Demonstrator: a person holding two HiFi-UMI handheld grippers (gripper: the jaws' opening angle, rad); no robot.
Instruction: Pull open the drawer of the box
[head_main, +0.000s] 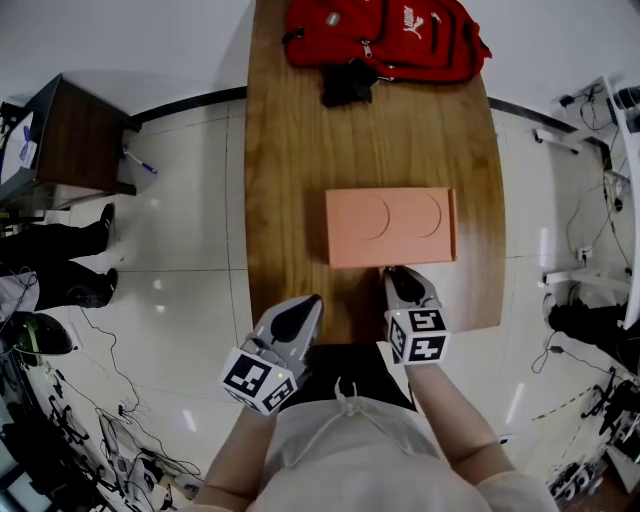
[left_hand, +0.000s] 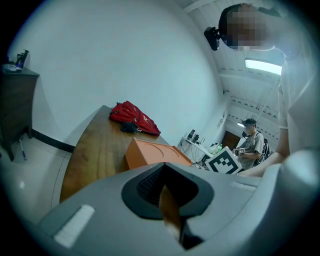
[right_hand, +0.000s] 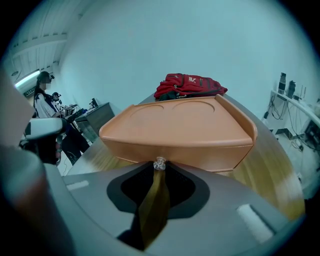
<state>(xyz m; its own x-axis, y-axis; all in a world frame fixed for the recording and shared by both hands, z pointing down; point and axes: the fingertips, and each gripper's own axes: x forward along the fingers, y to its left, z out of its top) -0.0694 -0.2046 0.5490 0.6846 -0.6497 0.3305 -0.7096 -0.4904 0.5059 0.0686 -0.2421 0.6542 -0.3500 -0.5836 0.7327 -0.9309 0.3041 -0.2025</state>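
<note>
Head view: the drawer front of the box (head_main: 390, 225) faces you and can't be seen from above; your right gripper (head_main: 402, 282) covers the knob. The red backpack (head_main: 385, 35) is cut off at the top edge.

Right gripper view: the small clear knob (right_hand: 159, 163) sits at the tips, jaws pinched onto it with only a thin slit behind. The drawer looks flush with the box.

Your left gripper (head_main: 300, 318) is near the table (head_main: 290, 150) edge, apart from the box, jaws closed on nothing.
</note>
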